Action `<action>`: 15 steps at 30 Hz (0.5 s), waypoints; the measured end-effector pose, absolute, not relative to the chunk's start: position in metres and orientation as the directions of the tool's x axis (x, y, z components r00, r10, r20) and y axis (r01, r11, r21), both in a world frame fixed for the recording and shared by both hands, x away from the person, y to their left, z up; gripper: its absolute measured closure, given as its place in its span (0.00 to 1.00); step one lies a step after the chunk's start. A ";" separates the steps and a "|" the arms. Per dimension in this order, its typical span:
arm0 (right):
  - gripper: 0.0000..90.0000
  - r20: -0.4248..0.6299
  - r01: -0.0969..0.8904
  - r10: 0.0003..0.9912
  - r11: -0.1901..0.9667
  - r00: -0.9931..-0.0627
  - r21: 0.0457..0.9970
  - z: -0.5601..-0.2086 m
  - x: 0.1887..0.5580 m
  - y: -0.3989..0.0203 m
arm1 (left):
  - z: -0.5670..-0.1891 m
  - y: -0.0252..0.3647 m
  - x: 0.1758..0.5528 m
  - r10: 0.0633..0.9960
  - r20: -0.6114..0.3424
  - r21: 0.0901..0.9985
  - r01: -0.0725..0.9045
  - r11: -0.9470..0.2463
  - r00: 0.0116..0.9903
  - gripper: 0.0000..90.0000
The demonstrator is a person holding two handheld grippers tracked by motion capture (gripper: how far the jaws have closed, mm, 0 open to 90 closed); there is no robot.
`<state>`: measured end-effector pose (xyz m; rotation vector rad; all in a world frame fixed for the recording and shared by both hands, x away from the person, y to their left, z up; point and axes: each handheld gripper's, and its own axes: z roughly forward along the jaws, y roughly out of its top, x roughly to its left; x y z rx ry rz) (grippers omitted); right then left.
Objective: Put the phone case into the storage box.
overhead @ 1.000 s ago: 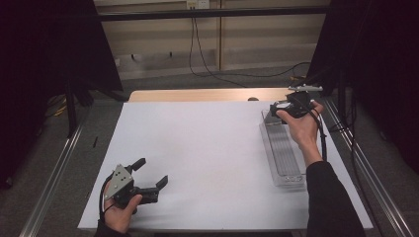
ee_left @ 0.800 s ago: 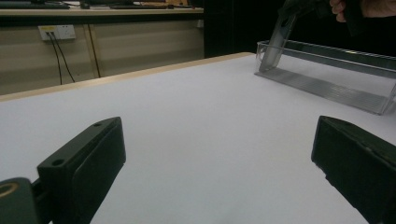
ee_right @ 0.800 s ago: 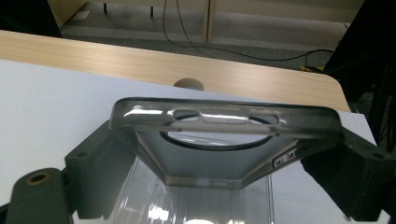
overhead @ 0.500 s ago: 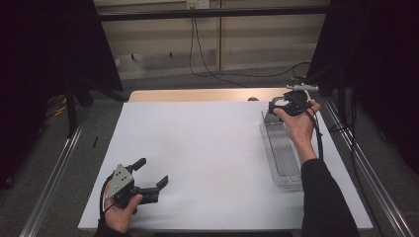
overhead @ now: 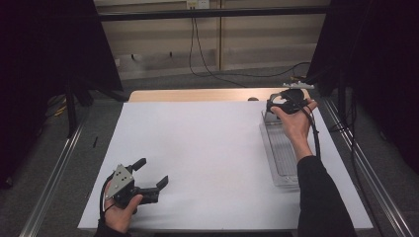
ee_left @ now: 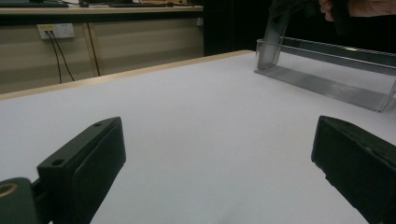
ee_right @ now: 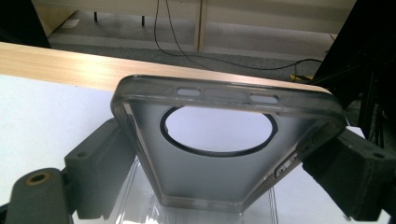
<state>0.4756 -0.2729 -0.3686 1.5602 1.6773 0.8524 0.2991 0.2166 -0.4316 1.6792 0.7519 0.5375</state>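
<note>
Grey phone case (ee_right: 219, 154) over clear tray (overhead: 281, 153)

The left gripper (overhead: 150, 174) rests low at the near left of the table, held in the left hand (overhead: 120, 211), jaws spread wide apart. The right hand (overhead: 295, 120) reaches to the far right – sleeved forearm stretched forward – with the right gripper (overhead: 277, 104) clamped on a translucent phone case (ee_right: 224, 149), tilted upward.
</note>
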 end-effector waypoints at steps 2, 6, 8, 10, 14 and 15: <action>0.13 -0.044 0.547 0.998 0.060 -0.042 0.835 -0.369 0.477 -0.273 | -0.432 0.217 0.300 0.725 -0.042 0.971 0.198 -0.132 0.688 0.03; 0.13 -0.047 0.540 0.998 0.061 -0.040 0.839 -0.370 0.479 -0.272 | -0.432 0.217 0.300 0.724 -0.041 0.971 0.197 -0.132 0.689 0.03; 0.13 -0.051 0.538 0.998 0.065 -0.041 0.840 -0.370 0.481 -0.272 | -0.432 0.217 0.299 0.724 -0.040 0.971 0.197 -0.133 0.689 0.03; 0.13 -0.050 0.535 0.998 0.062 -0.038 0.842 -0.371 0.481 -0.272 | -0.432 0.216 0.299 0.724 -0.041 0.971 0.197 -0.132 0.689 0.03; 0.13 -0.050 0.533 0.998 0.059 -0.031 0.844 -0.371 0.482 -0.271 | -0.432 0.217 0.300 0.723 -0.041 0.971 0.197 -0.133 0.690 0.03; 0.13 -0.050 0.532 0.998 0.057 -0.028 0.845 -0.371 0.483 -0.271 | -0.432 0.217 0.300 0.723 -0.041 0.971 0.197 -0.133 0.690 0.03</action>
